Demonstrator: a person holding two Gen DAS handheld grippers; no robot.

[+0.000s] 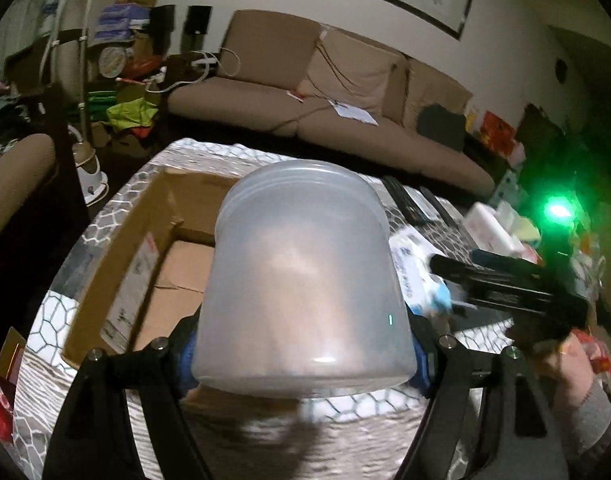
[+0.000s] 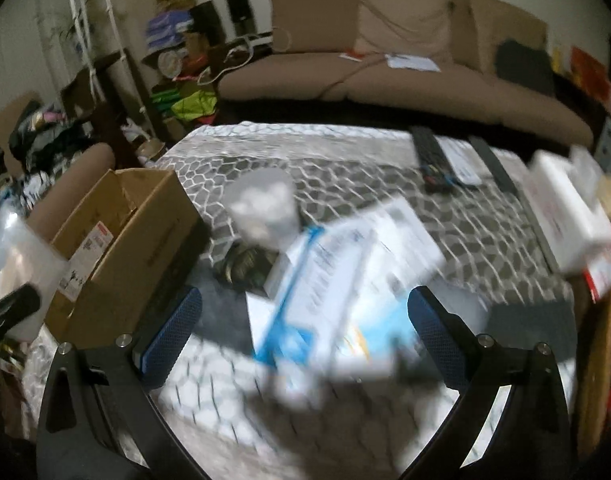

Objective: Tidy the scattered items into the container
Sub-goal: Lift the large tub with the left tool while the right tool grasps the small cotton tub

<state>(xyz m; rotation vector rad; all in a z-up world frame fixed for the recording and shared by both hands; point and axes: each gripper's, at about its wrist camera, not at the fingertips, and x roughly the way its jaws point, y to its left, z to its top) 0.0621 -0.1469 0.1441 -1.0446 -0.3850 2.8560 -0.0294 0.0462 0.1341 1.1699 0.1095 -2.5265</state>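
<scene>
A translucent plastic jar [image 1: 301, 280] fills the middle of the left wrist view, and my left gripper [image 1: 303, 360] is shut on it, a blue pad on each side. The jar hangs over the near edge of an open cardboard box [image 1: 137, 248]. My right gripper [image 2: 305, 336] is open above a blurred white and blue carton [image 2: 345, 280] lying on the table; its pads [image 2: 173, 336] do not touch it. In the left wrist view my right gripper [image 1: 457, 264] reaches in from the right over that carton [image 1: 411, 276]. The held jar [image 2: 13, 256] shows at the right wrist view's left edge.
A clear bag of white bits [image 2: 265, 208] and a dark round object [image 2: 245, 268] lie beside the cardboard box [image 2: 121, 248]. Remotes [image 2: 433, 156] and a white pack [image 2: 565, 208] sit at the table's far right. The hexagon-patterned tablecloth [image 2: 345, 152] covers the table; a sofa [image 1: 305, 100] stands behind.
</scene>
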